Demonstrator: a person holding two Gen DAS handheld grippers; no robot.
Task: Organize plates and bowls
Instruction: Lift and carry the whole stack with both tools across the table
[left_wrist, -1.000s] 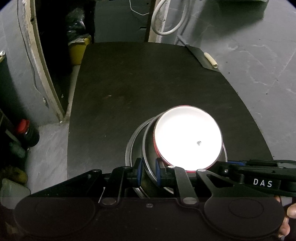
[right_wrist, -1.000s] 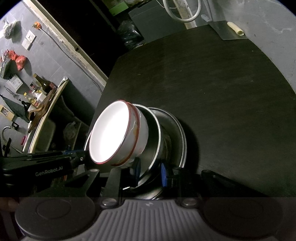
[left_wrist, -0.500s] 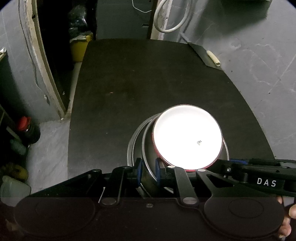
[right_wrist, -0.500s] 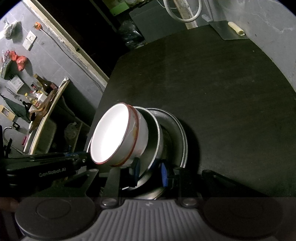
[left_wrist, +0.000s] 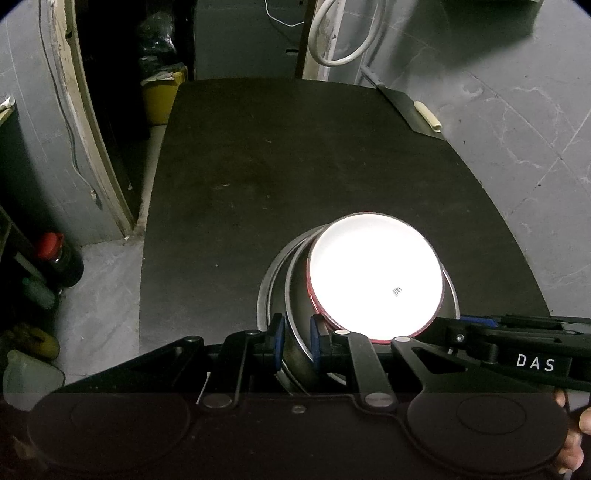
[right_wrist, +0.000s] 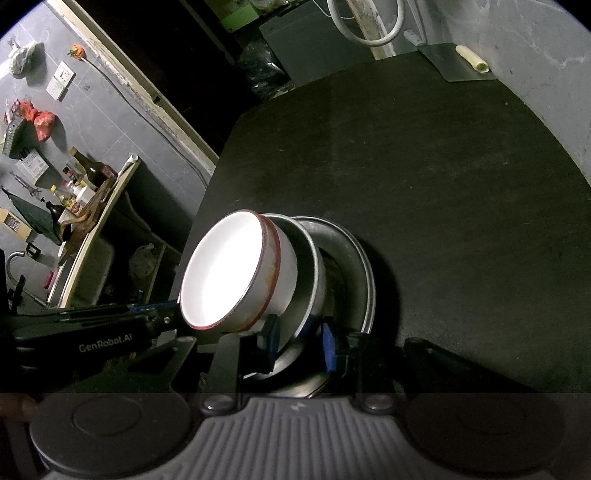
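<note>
A white bowl with a red rim sits nested in a steel bowl. The steel bowl rests tilted on a steel plate near the front of the black table. My left gripper is shut on the steel bowl's near rim. From the other side, my right gripper holds the same bowl's rim between its blue pads. The bowl's lower wall is hidden behind the fingers.
A dark board with a pale roll lies at the table's far right corner, against the grey wall. A yellow bin stands on the floor beyond the far left corner. Bottles stand on the floor at the left. A cluttered shelf is nearby.
The right gripper's pads stand a touch wider apart around the steel bowl's rim. The bowls and both hands have kept still.
</note>
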